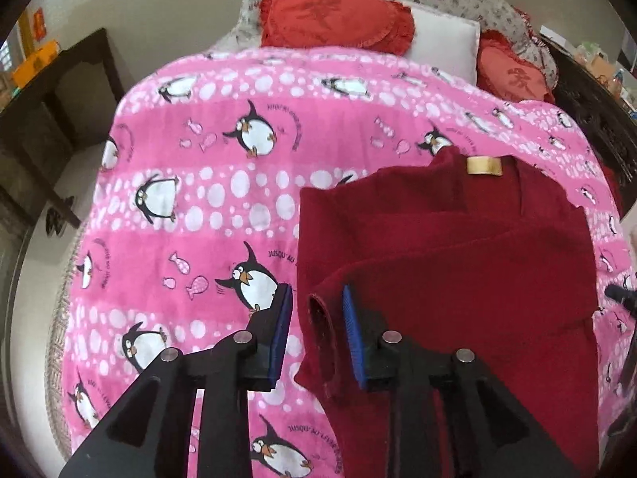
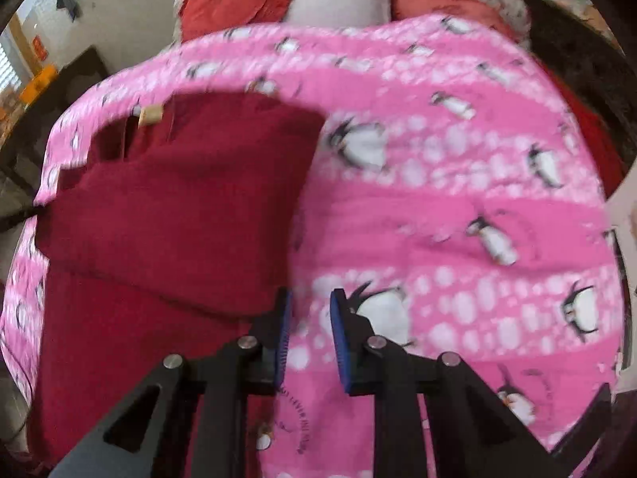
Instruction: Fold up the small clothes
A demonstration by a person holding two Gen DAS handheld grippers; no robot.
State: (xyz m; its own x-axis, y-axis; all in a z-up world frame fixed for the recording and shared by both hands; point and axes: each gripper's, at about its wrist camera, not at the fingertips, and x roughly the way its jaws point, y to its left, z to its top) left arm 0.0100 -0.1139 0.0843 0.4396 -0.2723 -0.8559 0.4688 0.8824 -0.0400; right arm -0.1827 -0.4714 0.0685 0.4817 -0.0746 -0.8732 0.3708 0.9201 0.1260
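Note:
A dark red sweater (image 1: 458, 247) with a gold neck label (image 1: 483, 166) lies on a pink penguin blanket (image 1: 199, 199); its sleeves are folded across the body. My left gripper (image 1: 316, 310) is open, its jaws either side of the folded sleeve cuff (image 1: 318, 318) at the sweater's left edge, not closed on it. In the right wrist view the sweater (image 2: 179, 207) lies to the left. My right gripper (image 2: 310, 310) is open and empty just off the sweater's right edge, above the blanket (image 2: 458, 219). That view is motion-blurred.
Red cushions (image 1: 334, 12) and a white pillow (image 1: 442, 44) lie at the bed's head. Dark wooden furniture (image 1: 51, 119) stands to the left of the bed, and a dark headboard (image 2: 577, 51) is at the right.

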